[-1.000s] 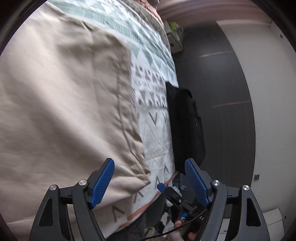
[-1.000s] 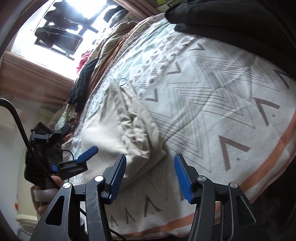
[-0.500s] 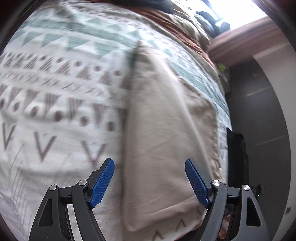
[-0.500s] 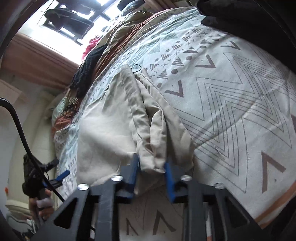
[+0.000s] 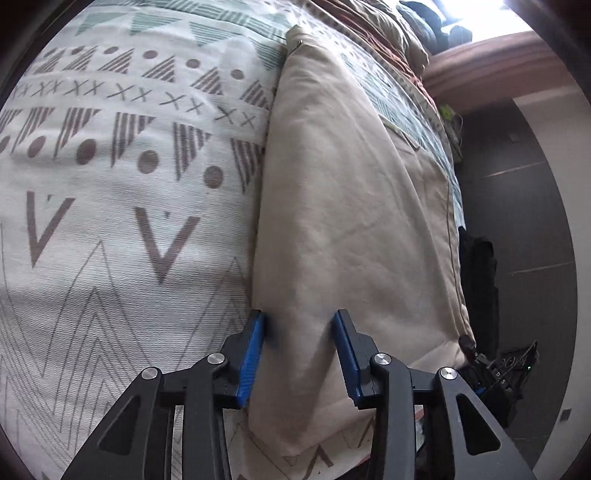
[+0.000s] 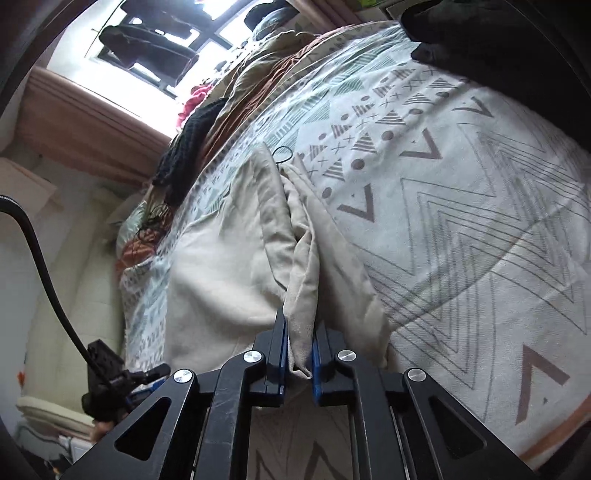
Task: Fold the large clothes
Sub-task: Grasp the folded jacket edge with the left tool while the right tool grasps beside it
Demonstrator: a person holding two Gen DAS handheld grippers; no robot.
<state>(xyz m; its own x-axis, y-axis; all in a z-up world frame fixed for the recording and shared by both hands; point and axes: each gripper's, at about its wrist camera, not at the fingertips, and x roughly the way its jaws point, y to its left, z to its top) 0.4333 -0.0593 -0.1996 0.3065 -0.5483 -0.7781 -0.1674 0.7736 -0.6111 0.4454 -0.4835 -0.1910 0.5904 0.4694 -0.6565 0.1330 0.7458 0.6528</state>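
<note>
A beige garment (image 5: 351,206) lies folded lengthwise on a patterned bedspread (image 5: 110,221). My left gripper (image 5: 298,354) straddles the garment's near left edge, jaws partly closed with cloth between the blue pads (image 5: 251,362). In the right wrist view the same beige garment (image 6: 229,266) shows bunched folds along its right side. My right gripper (image 6: 299,354) is shut on a bunched fold of that cloth at the near edge. The bedspread (image 6: 461,221) spreads to the right.
Dark clothes (image 5: 478,280) lie at the bed's right edge beside a dark wall panel (image 5: 517,206). A heap of dark and brown clothes (image 6: 207,133) sits at the bed's far end under a window (image 6: 155,48). A black garment (image 6: 480,33) lies top right.
My left gripper swung from the garment's right edge to its left edge and closed in around the cloth. My right gripper closed on the bunched fold and tightened.
</note>
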